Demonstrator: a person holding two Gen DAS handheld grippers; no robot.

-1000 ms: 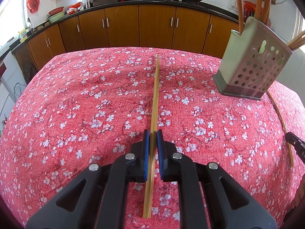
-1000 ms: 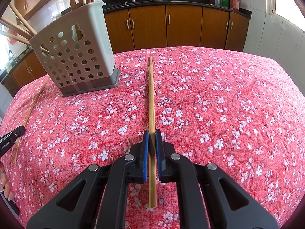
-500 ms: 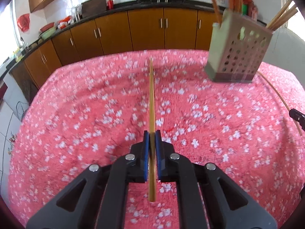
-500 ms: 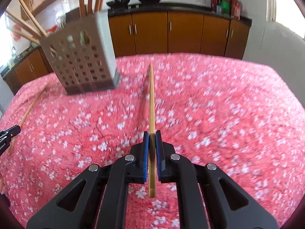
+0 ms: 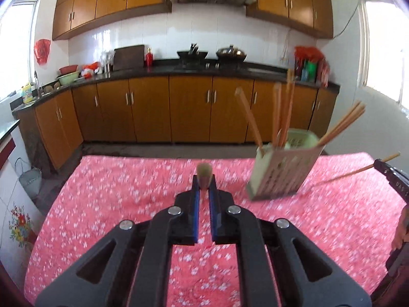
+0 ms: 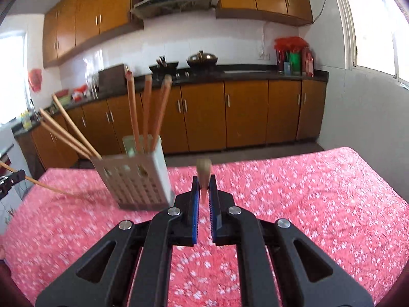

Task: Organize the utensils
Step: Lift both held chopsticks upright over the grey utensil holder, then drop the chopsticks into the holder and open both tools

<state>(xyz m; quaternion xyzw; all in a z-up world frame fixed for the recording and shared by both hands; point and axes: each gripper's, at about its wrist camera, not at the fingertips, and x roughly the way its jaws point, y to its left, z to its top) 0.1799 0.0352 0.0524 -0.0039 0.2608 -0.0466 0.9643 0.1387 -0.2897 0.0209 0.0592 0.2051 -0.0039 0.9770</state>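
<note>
Left wrist view: table [image 5: 107,204] under red floral cloth, blurred. Brown cabinets [image 5: 189,112] behind, black counter, two woks [image 5: 192,54] on the stove, range hood above. Red bag on the wall, bottles at the counter's right end; labels too blurred to read. Pale perforated holder [image 5: 281,174] on the cloth at right, tilted in view, several chopsticks [image 5: 342,125] standing in it, leaning apart. Left gripper [image 5: 204,192] above the cloth, blue pads closed on one chopstick [image 5: 204,172] seen end-on, pointing at the camera's front. Right gripper's finger at the right edge with white lettering, unreadable, holding a second chopstick [image 5: 358,171].

Right wrist view: same cloth [image 6: 306,192], same cabinets, holder [image 6: 138,179] at left with chopsticks upright and fanned to the left. Right gripper [image 6: 204,192] raised, pads clamped on a chopstick [image 6: 204,172] end-on. Left gripper's tip [image 6: 11,179] at the left edge, gripping its chopstick [image 6: 48,188], slanting down toward the holder's base. Both held chopsticks off the table, near the holder, outside it.
</note>
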